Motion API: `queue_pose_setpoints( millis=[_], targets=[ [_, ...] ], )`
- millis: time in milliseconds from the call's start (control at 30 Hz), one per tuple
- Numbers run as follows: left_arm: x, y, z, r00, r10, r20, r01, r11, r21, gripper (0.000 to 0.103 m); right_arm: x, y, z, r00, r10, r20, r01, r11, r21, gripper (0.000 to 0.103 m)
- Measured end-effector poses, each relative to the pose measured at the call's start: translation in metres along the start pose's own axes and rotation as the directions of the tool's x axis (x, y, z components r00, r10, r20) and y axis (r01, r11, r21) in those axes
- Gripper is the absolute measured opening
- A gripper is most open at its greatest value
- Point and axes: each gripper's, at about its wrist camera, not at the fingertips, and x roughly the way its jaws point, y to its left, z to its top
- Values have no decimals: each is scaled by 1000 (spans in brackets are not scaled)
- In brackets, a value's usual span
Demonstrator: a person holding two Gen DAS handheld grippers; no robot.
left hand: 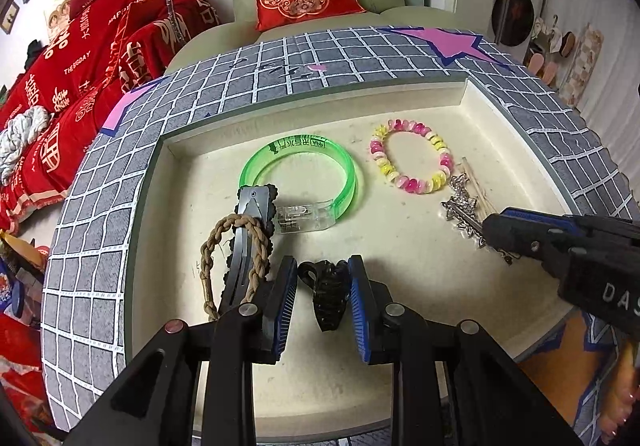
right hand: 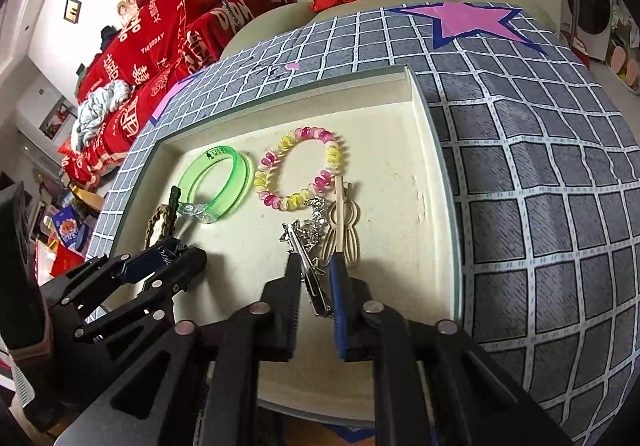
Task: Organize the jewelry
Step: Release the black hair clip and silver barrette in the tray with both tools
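A shallow cream tray (left hand: 400, 286) sat on the counter (left hand: 100, 206), which was covered in a grey grid-patterned cloth. At the tray's left, a braided rope bracelet (left hand: 232, 258) lay looped over a flat black snap clip (left hand: 250, 230). Just right of these lay a clear green bangle (left hand: 300, 170), its clasp touching the snap clip's end. Below it the left claw (left hand: 323, 266) was clenched on a black toothed hair clip (left hand: 326, 294), held low over the tray floor. Further right lay a pink-and-yellow bead bracelet (left hand: 412, 154). Beside it were a silver star hairpin (right hand: 306, 242) and a pale wooden hair fork (right hand: 344, 234), lying close together. The right claw (right hand: 314, 266) was released – the hairpin lay between its pads, with a gap showing on either side.
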Motion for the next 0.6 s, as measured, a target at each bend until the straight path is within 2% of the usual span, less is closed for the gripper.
queue_pose_setpoints(
  millis=[167,400,500,600],
  targets=[
    [-1,0,1,1000,8,-3,-8,1000,-1,35,-8,12,3,999,24,29,-23,999,-28,62],
    [-11,3,2,1000,6,27,-6,1000,-16,36,-35,12,8,995,35,96,-35,999,-7,64],
    [-21,5,3,998,23,64,-21,999,-31,100,-50,8,5,992,40,120,-42,999,15,66],
    [-33,5,3,995,26,99,-22,999,-33,102,-62,6,2,990,36,133,-39,999,19,67]
  ],
)
